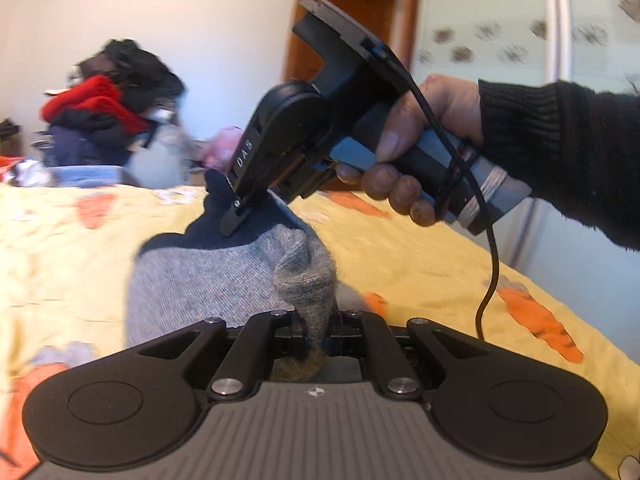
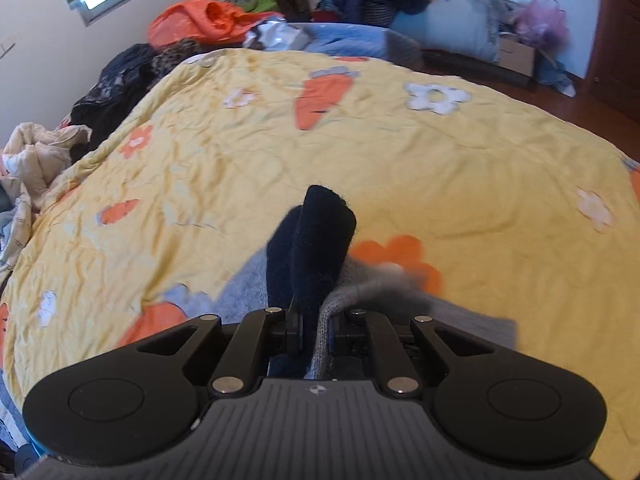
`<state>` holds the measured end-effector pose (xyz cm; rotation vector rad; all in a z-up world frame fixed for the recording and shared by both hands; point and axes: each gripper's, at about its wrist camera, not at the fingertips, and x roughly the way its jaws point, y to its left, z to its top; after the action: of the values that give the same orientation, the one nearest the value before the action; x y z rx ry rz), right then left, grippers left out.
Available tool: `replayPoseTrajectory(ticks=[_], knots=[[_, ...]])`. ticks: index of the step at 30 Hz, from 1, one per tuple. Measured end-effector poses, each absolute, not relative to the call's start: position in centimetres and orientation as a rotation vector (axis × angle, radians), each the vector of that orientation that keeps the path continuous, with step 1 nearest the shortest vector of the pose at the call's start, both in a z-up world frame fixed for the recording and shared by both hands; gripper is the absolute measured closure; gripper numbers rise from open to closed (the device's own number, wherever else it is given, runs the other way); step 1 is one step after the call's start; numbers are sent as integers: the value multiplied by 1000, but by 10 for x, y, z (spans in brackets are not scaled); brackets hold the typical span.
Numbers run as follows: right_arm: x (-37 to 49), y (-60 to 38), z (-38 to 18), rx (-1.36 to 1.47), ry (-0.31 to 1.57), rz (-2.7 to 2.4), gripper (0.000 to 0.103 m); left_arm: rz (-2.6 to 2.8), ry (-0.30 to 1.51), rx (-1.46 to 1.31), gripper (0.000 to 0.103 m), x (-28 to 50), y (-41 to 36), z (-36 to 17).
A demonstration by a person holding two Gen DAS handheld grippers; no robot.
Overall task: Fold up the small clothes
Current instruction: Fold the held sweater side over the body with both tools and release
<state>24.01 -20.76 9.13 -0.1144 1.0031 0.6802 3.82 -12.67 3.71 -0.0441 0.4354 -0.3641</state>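
Bed w/ crinkled yellow quilt [image 2: 248,152], carrot + flower print, carries a fuzzy knit sock [image 1: 208,280], grey body w/ navy end, long axis running away from left cam. Left claw [image 1: 312,334] clamped on bunched grey end; right claw [image 2: 314,330] clamped on navy end. Sock edges motion-blurred, pinched parts hidden by both claws.

Sock [image 1: 208,280] on quilt [image 1: 400,248], clothes pile [image 1: 108,104] behind, beyond quilt edge

Both wrist views close over the bedspread [image 2: 240,152], sharing the sock [image 1: 208,276]
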Motion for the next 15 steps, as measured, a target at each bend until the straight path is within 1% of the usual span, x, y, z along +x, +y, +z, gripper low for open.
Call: replayPoseTrajectory(ticks=[4, 8, 11, 15], knots=[[238, -254, 67, -51, 1010, 630, 88, -404, 495, 22, 97, 35, -163, 16], [233, -280, 37, 23, 1017, 609, 88, -409, 537, 71, 97, 35, -179, 2], [227, -288, 28, 59, 1002, 628, 88, -404, 549, 100, 97, 34, -189, -3], [228, -310, 20, 181, 986, 636, 88, -399, 578, 159, 97, 50, -193, -13]])
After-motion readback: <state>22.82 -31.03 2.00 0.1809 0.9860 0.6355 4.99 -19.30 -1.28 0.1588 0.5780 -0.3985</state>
